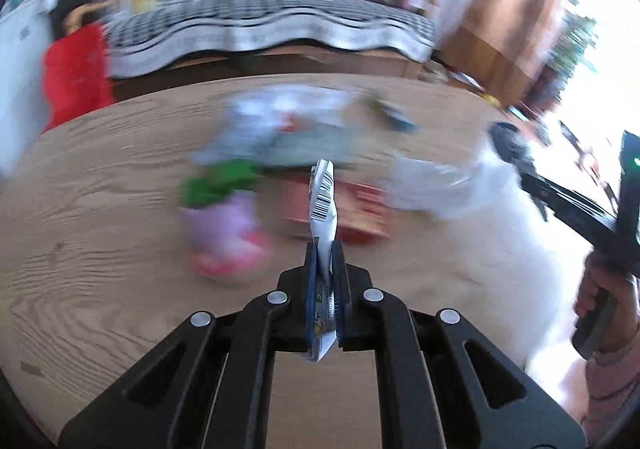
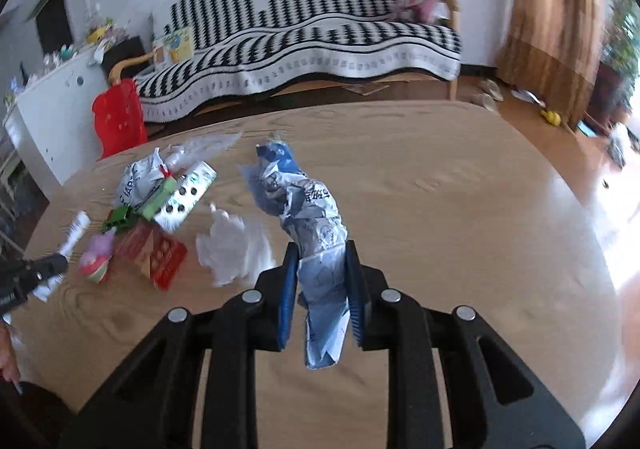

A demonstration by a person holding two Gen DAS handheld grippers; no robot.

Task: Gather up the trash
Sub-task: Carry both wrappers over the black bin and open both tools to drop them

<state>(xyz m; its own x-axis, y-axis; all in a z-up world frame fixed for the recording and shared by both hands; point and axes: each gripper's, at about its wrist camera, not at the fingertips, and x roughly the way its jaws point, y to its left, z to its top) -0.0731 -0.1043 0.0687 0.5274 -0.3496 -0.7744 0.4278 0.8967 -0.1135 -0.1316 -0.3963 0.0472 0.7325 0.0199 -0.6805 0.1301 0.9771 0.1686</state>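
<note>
Left gripper (image 1: 325, 249): clamped on a flat white wrapper with a barcode (image 1: 323, 201), lifted clear of the table.
Right gripper (image 2: 322, 261): closed on a crumpled blue-and-white plastic bag (image 2: 312, 217), also off the surface.
Done: two pieces picked up; no bin in view.
Left: a far-left pile, with a red printed carton (image 2: 160, 255), a white crumpled tissue (image 2: 236, 249), a pink cup (image 2: 96, 257) and what may be a perforated silver pack (image 2: 186, 197).
Surface: light wood-grain table (image 2: 460, 209), bare on the right.
Room: black-and-white patterned sofa (image 2: 312, 37) beyond.

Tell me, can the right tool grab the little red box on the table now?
Probably not yet. The right tool is already shut on a crumpled blue-and-white wrapper, so it has no free grip. The red box lies uncovered off to its left.
</note>
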